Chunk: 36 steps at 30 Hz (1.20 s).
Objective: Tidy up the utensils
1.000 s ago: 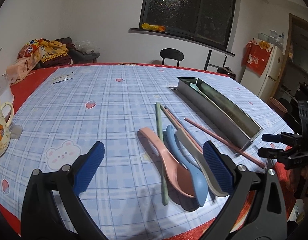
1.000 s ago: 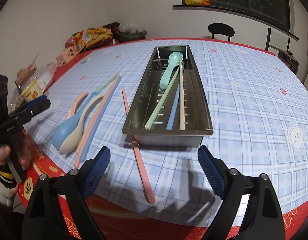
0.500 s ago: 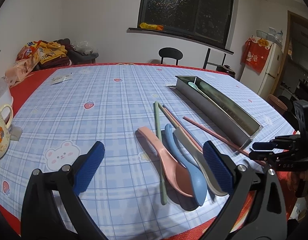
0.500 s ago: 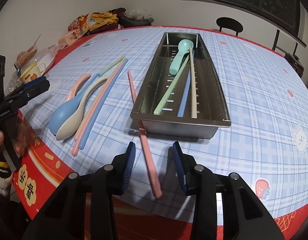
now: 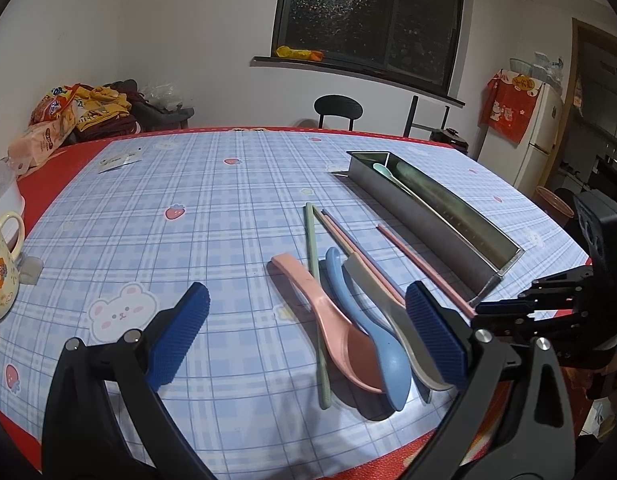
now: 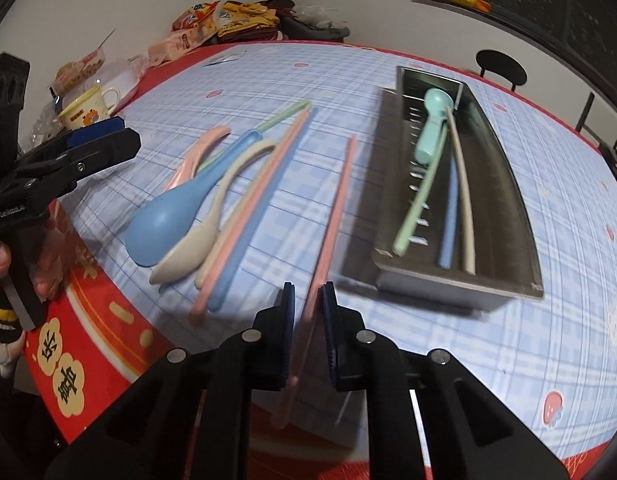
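Observation:
A single pink chopstick lies left of the steel tray, its near end over the table's edge. My right gripper straddles that end. Its jaws are closing, with a thin gap still showing on the left side. The tray holds a mint spoon and three chopsticks. A blue spoon, a beige spoon, a pink spoon and several chopsticks lie in a bunch on the cloth. My left gripper hovers open over that bunch, holding nothing.
A yellow-rimmed mug stands at the table's left edge, with snack bags piled at the far left corner. The red table skirt marks the near edge. A black chair stands beyond the far side.
The right gripper's jaws went from wide apart to nearly together around the pink chopstick's near end, while the gripper slid over it and rolled. The left gripper stayed put.

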Each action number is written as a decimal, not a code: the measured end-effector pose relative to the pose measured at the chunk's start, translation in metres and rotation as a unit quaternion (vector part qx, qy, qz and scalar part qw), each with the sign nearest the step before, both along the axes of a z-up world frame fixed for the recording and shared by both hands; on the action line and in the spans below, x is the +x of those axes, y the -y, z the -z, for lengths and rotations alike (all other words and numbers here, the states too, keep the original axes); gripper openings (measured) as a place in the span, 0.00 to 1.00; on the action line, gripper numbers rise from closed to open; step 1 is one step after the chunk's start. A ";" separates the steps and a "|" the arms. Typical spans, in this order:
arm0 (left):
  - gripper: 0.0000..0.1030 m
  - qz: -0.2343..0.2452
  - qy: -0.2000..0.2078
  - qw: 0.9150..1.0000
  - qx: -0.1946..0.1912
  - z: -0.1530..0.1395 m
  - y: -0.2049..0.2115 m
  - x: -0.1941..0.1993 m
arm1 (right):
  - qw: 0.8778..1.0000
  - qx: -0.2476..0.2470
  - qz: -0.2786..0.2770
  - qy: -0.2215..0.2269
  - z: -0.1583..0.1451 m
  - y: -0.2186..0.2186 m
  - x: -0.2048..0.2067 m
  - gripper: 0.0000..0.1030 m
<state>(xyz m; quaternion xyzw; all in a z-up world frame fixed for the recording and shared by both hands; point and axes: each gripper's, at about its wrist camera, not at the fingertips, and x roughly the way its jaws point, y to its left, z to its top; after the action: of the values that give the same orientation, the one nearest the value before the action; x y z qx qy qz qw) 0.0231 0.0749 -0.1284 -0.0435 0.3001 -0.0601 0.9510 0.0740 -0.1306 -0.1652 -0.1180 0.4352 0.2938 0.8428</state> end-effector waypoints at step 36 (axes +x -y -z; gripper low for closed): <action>0.34 0.031 -0.118 0.992 -0.028 0.027 0.003 0.032 | 1.000 0.010 -0.006 0.029 0.003 -0.013 0.005 0.07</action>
<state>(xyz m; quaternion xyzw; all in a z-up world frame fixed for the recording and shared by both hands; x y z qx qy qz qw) 0.0552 0.0723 -0.1553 -0.0672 0.4093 -0.0928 0.9052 0.0786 -0.1177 -0.1678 -0.1208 0.4068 0.2993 0.8546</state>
